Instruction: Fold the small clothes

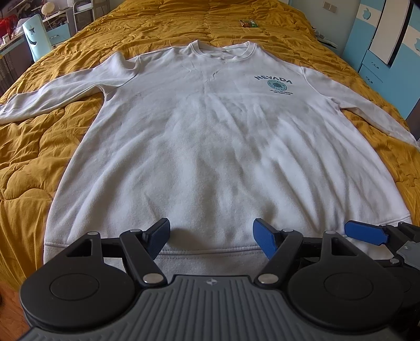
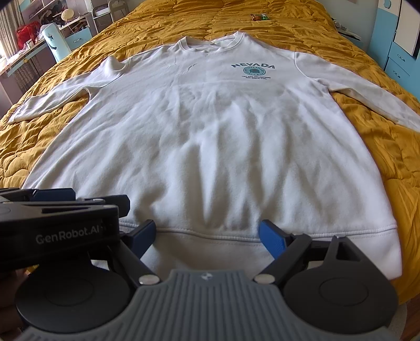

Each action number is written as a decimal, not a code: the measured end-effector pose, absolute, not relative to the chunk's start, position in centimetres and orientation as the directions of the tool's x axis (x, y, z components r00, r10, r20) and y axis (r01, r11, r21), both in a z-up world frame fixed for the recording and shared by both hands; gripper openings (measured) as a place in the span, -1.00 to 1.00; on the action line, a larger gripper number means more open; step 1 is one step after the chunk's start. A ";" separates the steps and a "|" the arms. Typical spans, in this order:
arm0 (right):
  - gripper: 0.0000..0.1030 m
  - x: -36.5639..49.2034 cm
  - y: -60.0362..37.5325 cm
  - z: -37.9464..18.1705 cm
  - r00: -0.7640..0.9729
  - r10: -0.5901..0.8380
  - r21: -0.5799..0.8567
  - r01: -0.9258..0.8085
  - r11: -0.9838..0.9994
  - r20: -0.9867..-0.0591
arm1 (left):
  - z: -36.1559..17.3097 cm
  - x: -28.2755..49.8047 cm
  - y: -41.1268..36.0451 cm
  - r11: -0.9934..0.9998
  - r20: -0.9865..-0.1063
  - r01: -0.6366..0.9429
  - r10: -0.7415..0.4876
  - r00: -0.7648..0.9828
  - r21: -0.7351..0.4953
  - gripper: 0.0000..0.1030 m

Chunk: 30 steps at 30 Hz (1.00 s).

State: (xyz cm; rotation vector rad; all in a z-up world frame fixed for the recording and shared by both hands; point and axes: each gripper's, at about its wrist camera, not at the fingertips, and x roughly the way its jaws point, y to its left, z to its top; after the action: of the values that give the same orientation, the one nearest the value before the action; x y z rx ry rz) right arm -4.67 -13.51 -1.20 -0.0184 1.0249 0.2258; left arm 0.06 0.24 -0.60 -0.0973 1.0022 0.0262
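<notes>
A white long-sleeved sweatshirt [image 1: 210,136] with a blue "NEVADA" print lies flat, front up, on the bed, collar far, hem near me, sleeves spread to both sides; it also shows in the right wrist view [image 2: 210,147]. My left gripper [image 1: 211,237] is open and empty, hovering over the hem band near its middle. My right gripper [image 2: 207,237] is open and empty over the hem too, just right of the left one. Its finger [image 1: 366,232] shows at the right edge of the left wrist view; the left gripper body [image 2: 57,225] shows at left in the right wrist view.
A mustard-yellow quilted bedspread [image 1: 31,147] covers the bed. A small colourful packet [image 1: 248,23] lies beyond the collar. Blue-and-white cabinets [image 1: 378,52] stand at right; a desk, chair and clutter [image 1: 34,36] stand at left.
</notes>
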 end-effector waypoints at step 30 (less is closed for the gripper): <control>0.55 -5.1 -12.9 -0.6 0.510 0.185 0.079 -0.222 0.972 -0.840 | -0.4 -0.5 0.9 0.989 -0.828 -0.076 -0.062 0.557 -0.126 0.63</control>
State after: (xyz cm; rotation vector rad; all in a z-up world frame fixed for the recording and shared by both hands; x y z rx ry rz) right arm -5.06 -12.93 -0.63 -0.0405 1.0065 0.2449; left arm -0.52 0.94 -0.45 -0.1535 0.9811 0.0082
